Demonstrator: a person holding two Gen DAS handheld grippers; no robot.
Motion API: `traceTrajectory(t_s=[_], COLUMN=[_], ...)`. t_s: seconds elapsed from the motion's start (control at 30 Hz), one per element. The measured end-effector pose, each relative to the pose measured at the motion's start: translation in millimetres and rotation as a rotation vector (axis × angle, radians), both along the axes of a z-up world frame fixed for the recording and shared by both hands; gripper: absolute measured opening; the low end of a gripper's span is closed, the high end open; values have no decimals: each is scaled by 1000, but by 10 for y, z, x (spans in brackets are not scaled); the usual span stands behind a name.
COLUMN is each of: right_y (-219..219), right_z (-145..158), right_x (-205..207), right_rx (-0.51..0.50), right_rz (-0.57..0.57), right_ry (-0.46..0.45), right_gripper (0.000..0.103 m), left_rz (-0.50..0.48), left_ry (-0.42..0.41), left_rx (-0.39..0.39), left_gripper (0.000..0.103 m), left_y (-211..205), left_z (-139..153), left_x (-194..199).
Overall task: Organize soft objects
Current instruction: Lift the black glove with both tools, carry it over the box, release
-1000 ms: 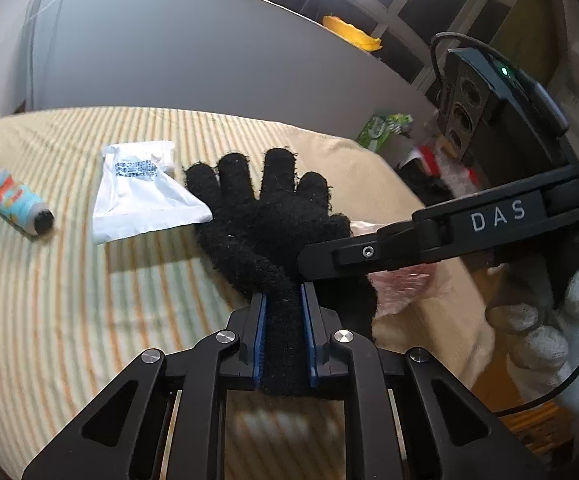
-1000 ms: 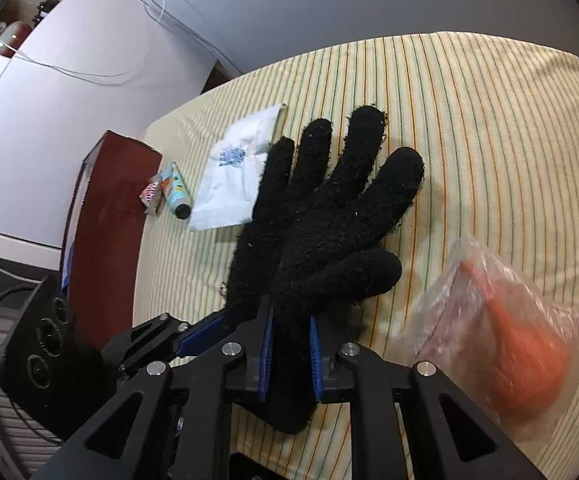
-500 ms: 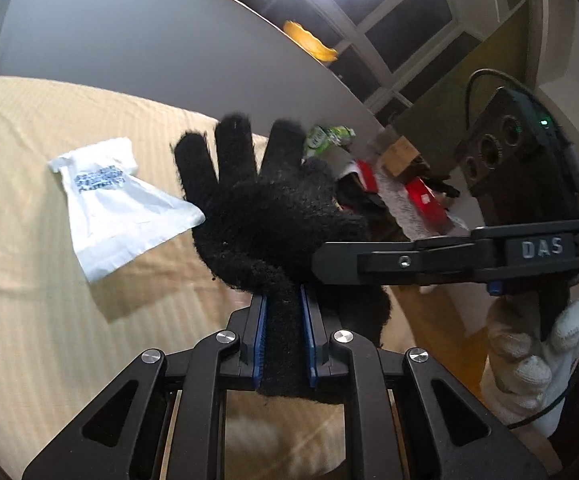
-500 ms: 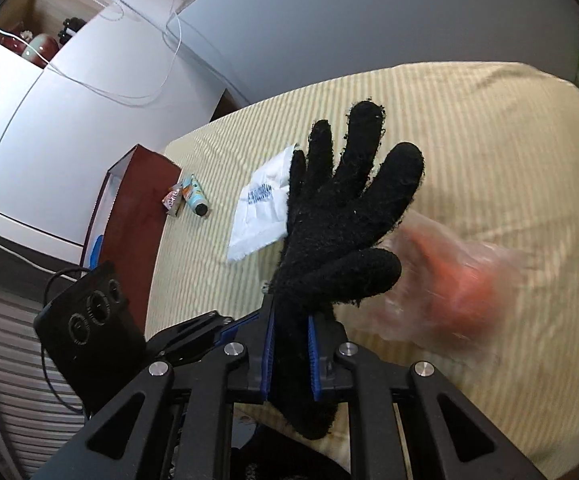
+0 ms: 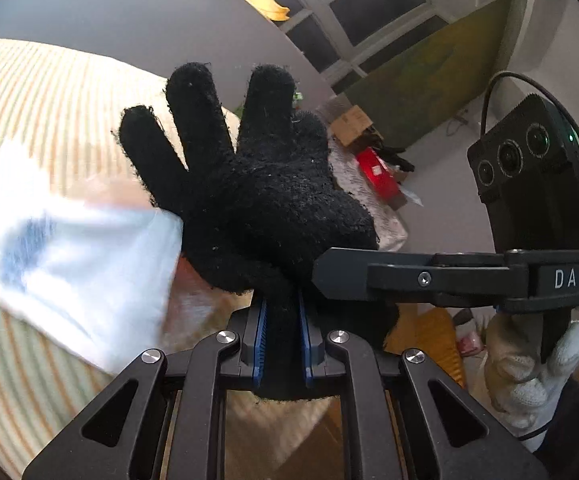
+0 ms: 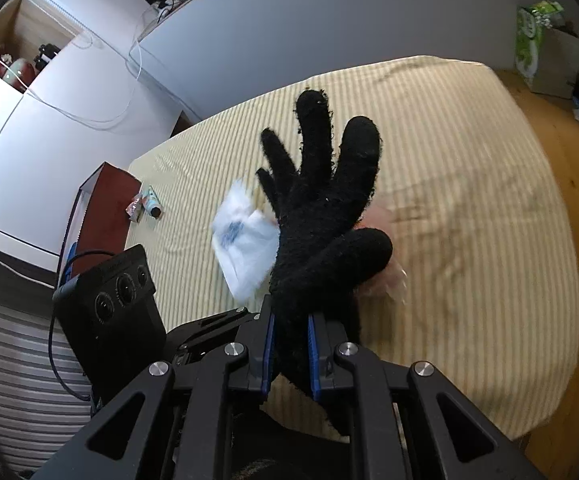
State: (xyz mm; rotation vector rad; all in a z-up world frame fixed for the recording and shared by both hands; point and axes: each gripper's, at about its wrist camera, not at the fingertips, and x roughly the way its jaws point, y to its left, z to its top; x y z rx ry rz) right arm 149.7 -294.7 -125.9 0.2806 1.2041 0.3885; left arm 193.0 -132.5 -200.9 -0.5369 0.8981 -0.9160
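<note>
Fuzzy black knit glove (image 5: 257, 208) is clamped at its cuff by both left gripper (image 5: 282, 340) & right gripper (image 6: 289, 354), held up w/ fingers spread above striped yellow bed (image 6: 469, 168), prob. to keep it flat for placing.

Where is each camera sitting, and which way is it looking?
Left wrist: sits on the left claw, looking along it at the black glove it pinches; the right claw and the gloved hand holding it show.
Right wrist: sits on the right claw, looking down at the striped bed; the left claw shows only partly beside it.
Both see the same glove and the white packet.
</note>
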Motion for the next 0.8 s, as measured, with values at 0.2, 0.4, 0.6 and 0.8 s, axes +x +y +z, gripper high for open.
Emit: traceTrajectory(t_s=[0.2,0.4,0.6,0.8], right_y=[8,182,421,871], right_z=[292,723,1256,1143], right_x=[-130,-198,-233,-109], right_rx=[-6,11,56,46], right_rz=[19,61,116,196], right_ry=[-98,-221,-363,-354], right_gripper=[13,13,13,13], left_rz=[17,65,138,221], left_ry=[-60,-158,-294,-228], left_rx=[-52,-97,-97,-62], left_gripper=[10,10,10,10], left_y=[165,469,868,1259], left_z=[220,650,1168,829], left_x=[-57,-65,-110,-88])
